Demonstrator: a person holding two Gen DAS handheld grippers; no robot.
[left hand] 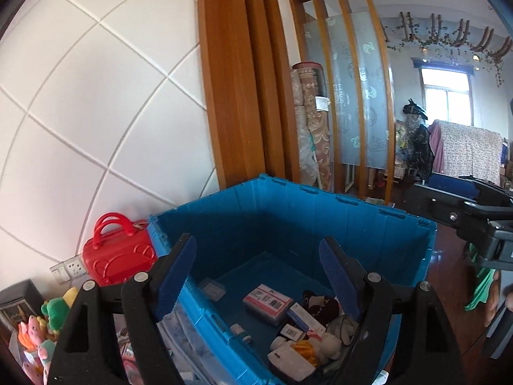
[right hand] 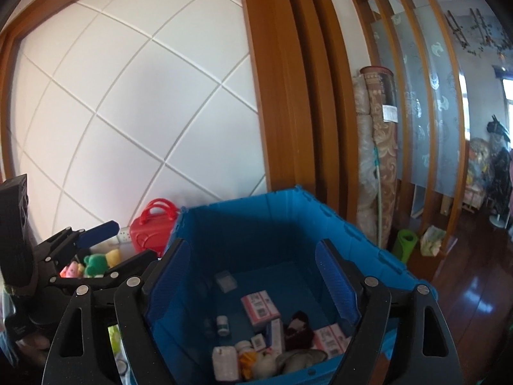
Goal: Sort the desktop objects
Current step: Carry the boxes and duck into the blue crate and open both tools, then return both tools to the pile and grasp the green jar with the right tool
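Note:
A blue plastic crate (left hand: pixel 352 202) (right hand: pixel 243 207) stands open below both grippers. On its floor lie a pink and white medicine box (left hand: pixel 267 303) (right hand: pixel 259 308), a white bottle (right hand: pixel 226 361), a small capped bottle (right hand: pixel 222 324), a dark plush piece (right hand: pixel 298 325), a clear little box (right hand: pixel 226 280) and more packets. My left gripper (left hand: pixel 258 243) hangs open over the crate's left half with nothing between its fingers. My right gripper (right hand: pixel 251 243) is open above the crate as well, and it too is empty. In the right wrist view, the left gripper's blue pads (right hand: pixel 97 233) show at the left.
A red toy suitcase (left hand: pixel 118 256) (right hand: pixel 154 231) stands against the white tiled wall, left of the crate. Green, yellow and pink plush toys (left hand: pixel 57 311) (right hand: pixel 94 264) lie beside it. Rolled carpets (right hand: pixel 375 160) and a wooden screen stand behind the crate, with dark wood floor to the right.

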